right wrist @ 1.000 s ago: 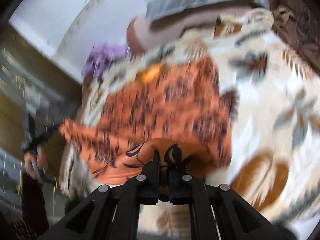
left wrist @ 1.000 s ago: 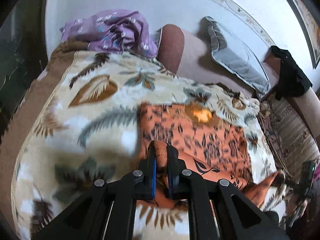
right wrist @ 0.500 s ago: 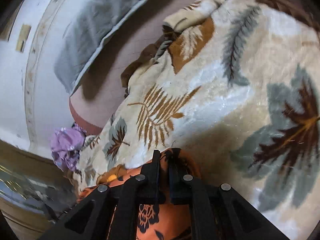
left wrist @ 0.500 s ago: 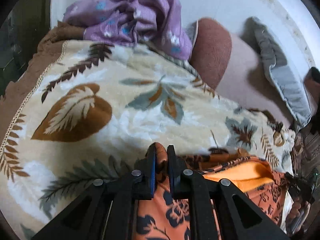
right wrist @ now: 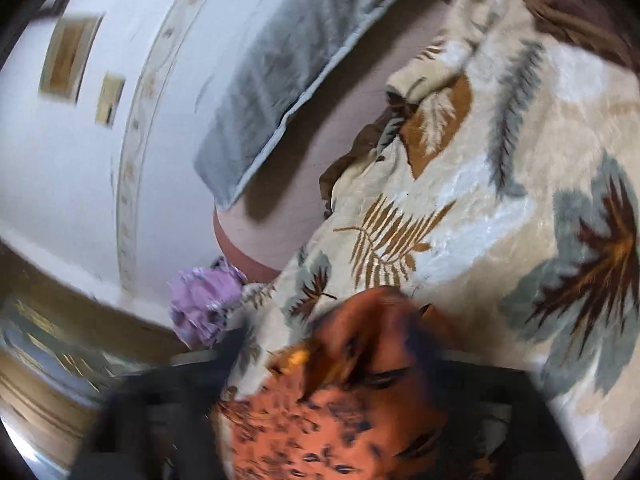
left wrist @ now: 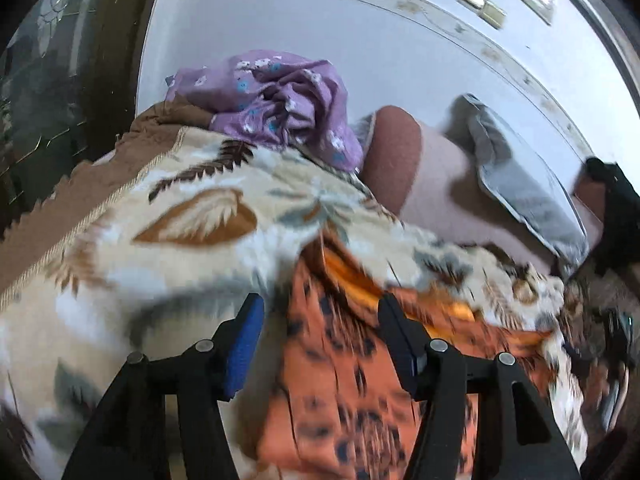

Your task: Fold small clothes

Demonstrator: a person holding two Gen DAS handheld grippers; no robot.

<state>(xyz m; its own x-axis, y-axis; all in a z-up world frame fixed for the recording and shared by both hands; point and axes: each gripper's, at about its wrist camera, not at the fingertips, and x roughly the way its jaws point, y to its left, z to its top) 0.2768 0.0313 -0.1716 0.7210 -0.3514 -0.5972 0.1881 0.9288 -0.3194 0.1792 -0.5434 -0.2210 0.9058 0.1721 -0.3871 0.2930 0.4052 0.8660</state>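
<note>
both grippers point forward and downward over the leaf-print blanket (left wrist: 120, 280), angled at the bed rather than straight down. the left gripper (left wrist: 320, 344) has its jaws opening, the blue-padded fingers (left wrist: 244, 344) standing apart with neither pad pressing on anything; the orange patterned garment (left wrist: 352, 392) lies on the blanket between and below them, its folded edge running up past the right-hand finger, loose from the grip. the right gripper (right wrist: 320, 400) is badly blurred in its own view, but its dark fingers (right wrist: 232, 352) show spread far out to either side, the jaws opening wide, and the same orange garment (right wrist: 340, 400) sits heaped between them, not pinched. beyond the left fingers, up and a little to their right, a crumpled purple flowered cloth (left wrist: 280, 104) rests at the far edge of the blanket beside a rust-coloured bolster (left wrist: 392, 152), and further right a grey pillow (left wrist: 520, 184) leans against the white wall (left wrist: 320, 32). from the right gripper the purple cloth (right wrist: 204, 304) lies just off its left-hand finger, and the grey pillow (right wrist: 288, 64) is well ahead. no containers are in view.
</note>
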